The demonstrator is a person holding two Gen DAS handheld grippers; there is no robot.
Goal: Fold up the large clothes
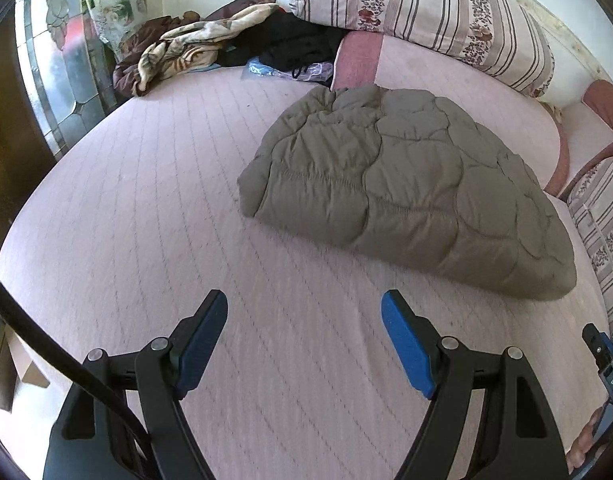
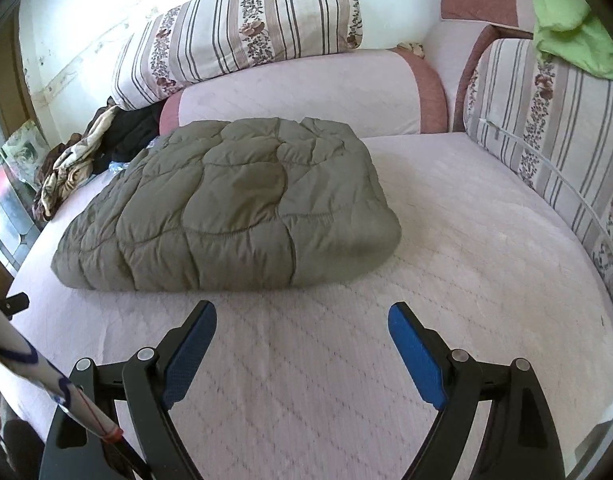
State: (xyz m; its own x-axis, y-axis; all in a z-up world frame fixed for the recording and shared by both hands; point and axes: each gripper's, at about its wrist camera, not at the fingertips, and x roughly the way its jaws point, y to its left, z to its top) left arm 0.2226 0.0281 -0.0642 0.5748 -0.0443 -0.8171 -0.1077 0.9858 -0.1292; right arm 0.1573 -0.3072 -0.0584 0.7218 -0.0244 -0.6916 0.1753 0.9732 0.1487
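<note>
My left tongs (image 1: pixel 304 308) and right tongs (image 2: pixel 302 318) hang released; the folded jacket (image 2: pixel 226 208) fills the frame's centre, seemingly finished—perhaps neaten it next.

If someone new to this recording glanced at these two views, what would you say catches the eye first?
The olive quilted jacket stands out first: it lies folded into a thick bundle in the middle of the pale pink bed cover. Next come the two open grippers, the left gripper and the right gripper, both hovering over bare cover short of the jacket and holding nothing. A heap of crumpled clothes sits at the far edge, below a striped floral cushion.
</note>
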